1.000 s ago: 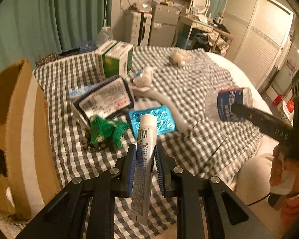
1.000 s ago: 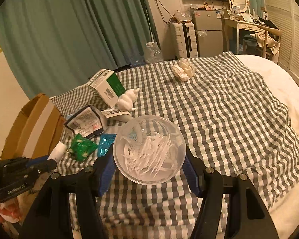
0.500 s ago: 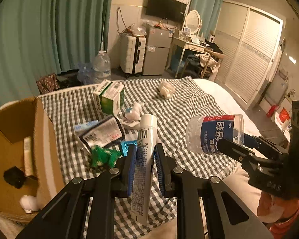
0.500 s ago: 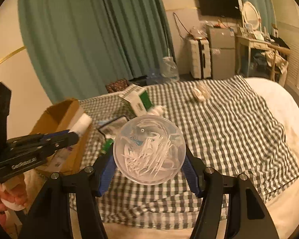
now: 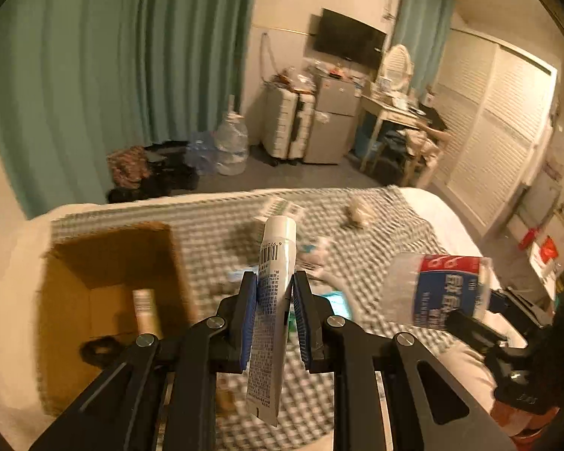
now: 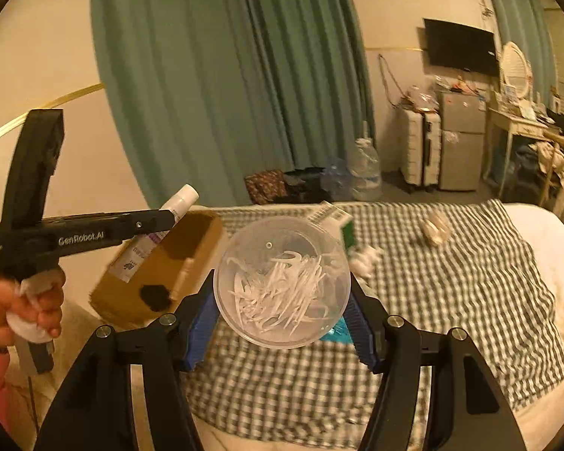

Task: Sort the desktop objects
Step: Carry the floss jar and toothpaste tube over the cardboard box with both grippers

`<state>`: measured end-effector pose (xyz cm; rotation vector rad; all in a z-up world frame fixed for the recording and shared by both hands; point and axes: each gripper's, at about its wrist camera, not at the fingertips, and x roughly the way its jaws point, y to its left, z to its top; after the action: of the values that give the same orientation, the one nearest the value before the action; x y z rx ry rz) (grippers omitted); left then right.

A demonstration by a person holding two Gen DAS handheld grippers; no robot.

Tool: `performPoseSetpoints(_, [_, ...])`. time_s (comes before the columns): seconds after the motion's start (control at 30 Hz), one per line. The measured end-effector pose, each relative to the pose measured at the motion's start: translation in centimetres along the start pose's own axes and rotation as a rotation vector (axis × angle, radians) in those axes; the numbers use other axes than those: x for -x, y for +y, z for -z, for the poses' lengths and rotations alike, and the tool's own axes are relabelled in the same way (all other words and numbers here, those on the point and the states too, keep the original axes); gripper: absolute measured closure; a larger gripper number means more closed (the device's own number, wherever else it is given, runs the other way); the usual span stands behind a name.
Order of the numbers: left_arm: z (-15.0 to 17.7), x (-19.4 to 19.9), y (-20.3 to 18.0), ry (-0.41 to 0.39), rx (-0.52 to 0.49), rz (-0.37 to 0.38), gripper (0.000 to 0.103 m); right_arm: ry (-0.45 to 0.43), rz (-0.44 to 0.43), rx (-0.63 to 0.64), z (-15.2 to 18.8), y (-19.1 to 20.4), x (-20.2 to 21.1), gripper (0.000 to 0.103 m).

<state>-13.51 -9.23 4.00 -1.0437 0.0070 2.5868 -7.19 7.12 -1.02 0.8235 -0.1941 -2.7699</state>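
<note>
Bed point(image 6: 545, 233) under checkered cloth point(image 6: 451, 282), open cardboard box point(image 5: 105, 263), green-white carton point(image 6: 338, 221), blurred small items

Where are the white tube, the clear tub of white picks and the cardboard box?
white tube point(image 5: 272, 300), left wrist view, printed body.
clear tub point(image 6: 282, 282), right wrist view, see-through base.
cardboard box point(image 5: 67, 300), left wrist view, inner wall.

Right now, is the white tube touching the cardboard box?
Apart. In the right wrist view the left gripper holds the white tube up in the air, in front of the cardboard box. The left wrist view shows the box off to the tube's side.
</note>
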Motion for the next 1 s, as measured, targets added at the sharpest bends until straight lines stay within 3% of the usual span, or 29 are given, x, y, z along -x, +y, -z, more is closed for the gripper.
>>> performPoseSetpoints(0.2, [1.1,1.2,5.2,0.005,0.02,-0.075,0.084,-0.004,-0.104,0.024,-2.1,5.0,-1.8,0.042])
performPoseSetpoints(0.33, [3.0,0.6,8.6,0.022,0.077,-0.08,0.084,0.014,-0.149,0.087,-2.4,9.1,-3.9,0.042])
performPoseSetpoints(0.57, [6.0,-1.9,13.5,0.053,0.163,-0.076,0.084,0.083,-0.174,0.163,-1.2,13.7,-7.8,0.042])
performPoseSetpoints(0.77, [7.1,-2.8,15.1,0.046,0.133,-0.09,0.081,0.152,-0.165,0.181,0.1,16.2,-11.7,0.042])
performPoseSetpoints(0.83, [7.7,-3.0,15.6,0.068,0.12,-0.103,0.062,0.166,-0.153,0.188,0.5,16.8,-12.8,0.042])
performPoseSetpoints(0.87, [7.9,-3.1,15.9,0.083,0.118,-0.125,0.032,0.172,-0.152,0.188,0.4,17.0,-13.2,0.042])
performPoseSetpoints(0.9, [8.2,-3.0,16.2,0.081,0.123,-0.161,0.014,0.178,-0.15,0.186,0.6,17.3,-13.6,0.042])
performPoseSetpoints(1.0, [8.9,-2.5,17.2,0.062,0.138,-0.196,0.012,0.2,-0.137,0.195,1.4,17.9,-14.7,0.042])
